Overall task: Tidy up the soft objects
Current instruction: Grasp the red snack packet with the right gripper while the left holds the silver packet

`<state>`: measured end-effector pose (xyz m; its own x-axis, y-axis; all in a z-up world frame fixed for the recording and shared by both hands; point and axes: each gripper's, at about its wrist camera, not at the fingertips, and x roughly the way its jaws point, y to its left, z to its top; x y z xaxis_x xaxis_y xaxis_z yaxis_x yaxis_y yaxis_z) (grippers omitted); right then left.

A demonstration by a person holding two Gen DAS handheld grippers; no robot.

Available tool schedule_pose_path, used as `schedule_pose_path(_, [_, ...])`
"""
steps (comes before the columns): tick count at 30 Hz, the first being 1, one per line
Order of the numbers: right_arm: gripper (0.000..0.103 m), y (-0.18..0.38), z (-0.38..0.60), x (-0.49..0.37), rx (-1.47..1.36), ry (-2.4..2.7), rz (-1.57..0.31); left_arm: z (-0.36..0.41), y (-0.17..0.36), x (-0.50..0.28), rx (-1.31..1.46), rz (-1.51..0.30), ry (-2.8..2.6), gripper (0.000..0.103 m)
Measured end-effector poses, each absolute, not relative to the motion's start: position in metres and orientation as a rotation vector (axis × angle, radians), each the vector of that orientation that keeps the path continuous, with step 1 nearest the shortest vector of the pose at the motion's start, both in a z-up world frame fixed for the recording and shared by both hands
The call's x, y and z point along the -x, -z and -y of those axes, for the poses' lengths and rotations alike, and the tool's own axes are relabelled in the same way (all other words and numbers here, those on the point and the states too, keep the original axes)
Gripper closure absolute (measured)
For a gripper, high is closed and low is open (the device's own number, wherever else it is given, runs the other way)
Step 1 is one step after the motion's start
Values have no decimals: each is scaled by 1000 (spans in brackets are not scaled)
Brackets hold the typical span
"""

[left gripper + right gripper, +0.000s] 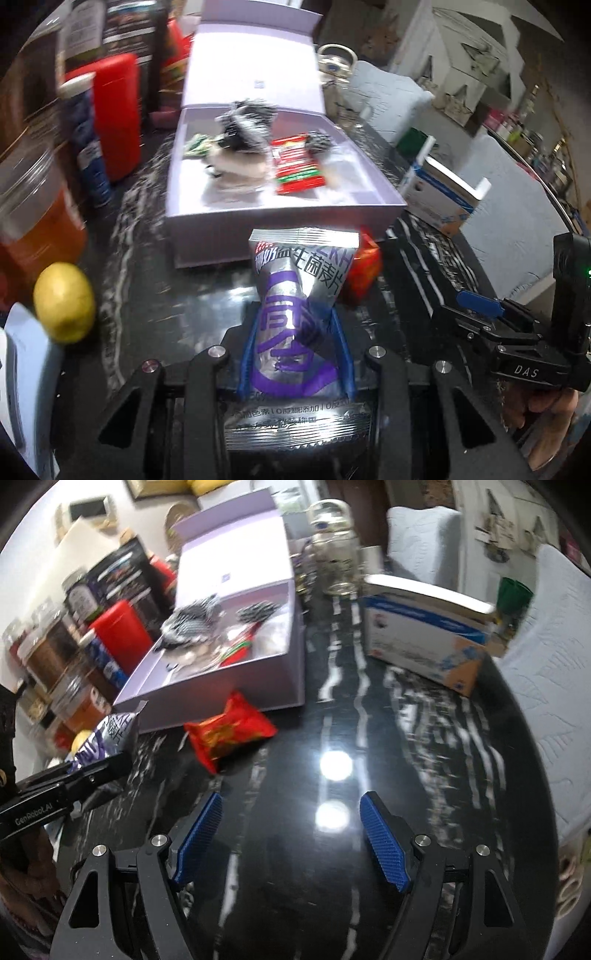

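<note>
Table: glossy black stone w/ white veins, mirror-smooth. On it, lilac box: matt card. Just in front of box, silver packet: shiny crinkled foil; beside it red packet, glossy plastic film. Inside box, striped thing, prob. soft cloth, too blurred. Gripper pads: ribbed blue rubber-like.

Left hand-held gripper clamps silver-purple snack pouch w/ both blue pads. Open lilac box at 12 o'clock, red packet at 1, lemon at 9, on desk.

Bare tabletop ahead; red packet blocks box front, jars seemingly crowd left.
</note>
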<state>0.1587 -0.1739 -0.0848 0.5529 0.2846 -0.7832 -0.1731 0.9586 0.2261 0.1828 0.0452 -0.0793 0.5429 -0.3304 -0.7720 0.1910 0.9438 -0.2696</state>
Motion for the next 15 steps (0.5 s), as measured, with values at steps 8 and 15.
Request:
schedule_pose_path(8, [15, 82, 131, -176, 6, -315, -916, -68, 92, -184, 200, -960, 275, 67])
schedule_pose_path(15, [8, 90, 112, -202, 76, -330, -941, -77, 97, -187, 217, -971, 267, 67])
